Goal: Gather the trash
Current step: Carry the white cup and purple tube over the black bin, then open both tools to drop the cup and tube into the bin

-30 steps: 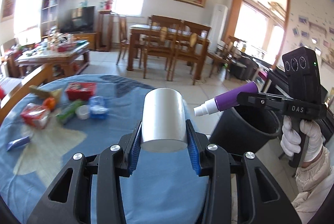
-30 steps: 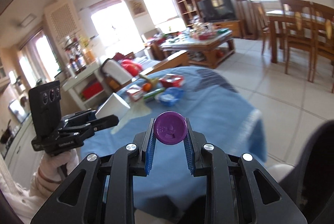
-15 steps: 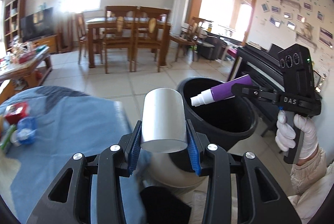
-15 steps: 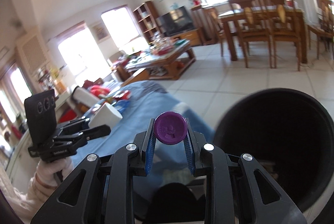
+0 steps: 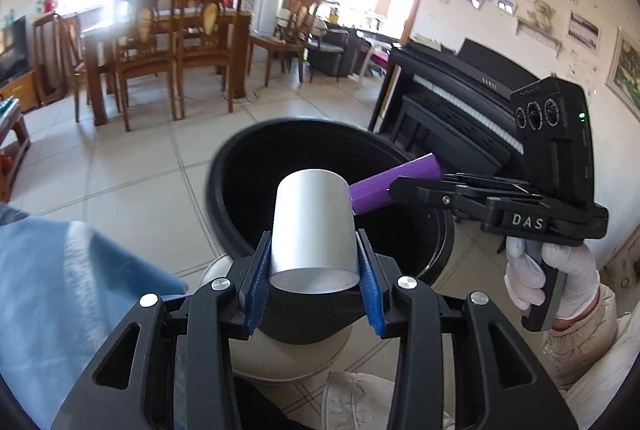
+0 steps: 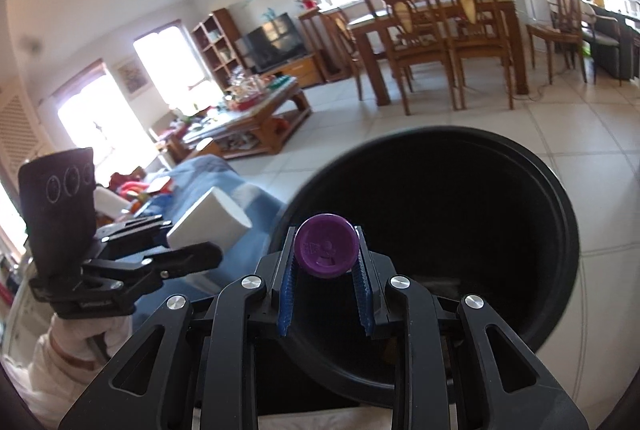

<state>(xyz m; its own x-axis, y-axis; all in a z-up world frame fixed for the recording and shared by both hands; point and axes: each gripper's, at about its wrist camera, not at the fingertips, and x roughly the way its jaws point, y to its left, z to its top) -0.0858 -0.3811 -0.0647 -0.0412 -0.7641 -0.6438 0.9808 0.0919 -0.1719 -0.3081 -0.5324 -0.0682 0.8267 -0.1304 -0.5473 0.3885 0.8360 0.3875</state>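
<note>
The trash, a white cup (image 5: 314,230) and a purple bottle (image 5: 394,183), hung over the open mouth of the black bin (image 5: 224,165), each pinched in 1 claw. The left claw (image 5: 314,284) clamped the cup by its sides between blue pads, near the bin's front rim; the right claw (image 6: 325,284) was closed around the bottle, whose nozzle end pointed into the bin. The 2 items looked close together above the opening, so releasing both at once risked a knock that could tip the cup outside, onto the tiled floor (image 5: 132,185) or the blue-covered table (image 5: 60,290) just beside the bin.
</note>
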